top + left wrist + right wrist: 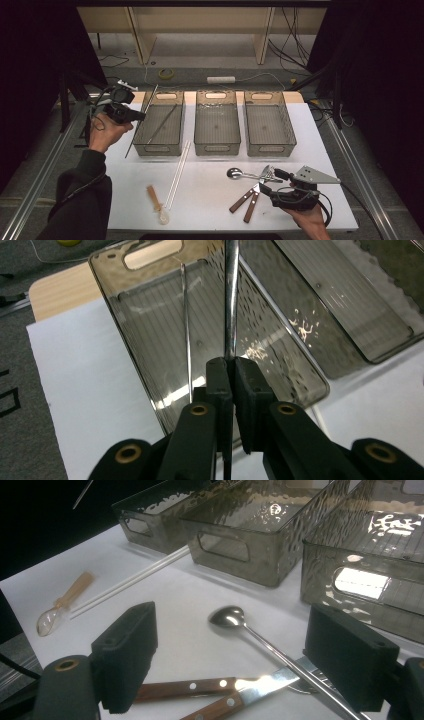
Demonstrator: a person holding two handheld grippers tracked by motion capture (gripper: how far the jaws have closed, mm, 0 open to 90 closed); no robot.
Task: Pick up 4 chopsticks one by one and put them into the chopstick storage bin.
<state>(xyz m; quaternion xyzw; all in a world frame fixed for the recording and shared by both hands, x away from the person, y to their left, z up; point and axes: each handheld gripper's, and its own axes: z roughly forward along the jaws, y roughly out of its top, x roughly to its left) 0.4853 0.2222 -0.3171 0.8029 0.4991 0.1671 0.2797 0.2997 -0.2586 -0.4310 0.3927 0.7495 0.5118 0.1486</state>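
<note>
My left gripper (138, 116) is raised beside the left smoky bin (150, 136) and is shut on a long metal chopstick (131, 145). In the left gripper view the closed jaws (231, 362) pinch that chopstick (231, 300) above the bin, where a second metal chopstick (186, 330) lies. My right gripper (269, 181) rests low at the front right, open. Its pads (125, 655) stand wide either side of a metal spoon (227, 616) without touching it.
Middle bin (216, 145) and right bin (270, 146) stand in a row at the back. Two wooden-handled knives (245, 200) and a fork (267, 172) lie by the right gripper. Clear chopsticks (177, 175) and a small plastic spoon (157, 202) lie front centre.
</note>
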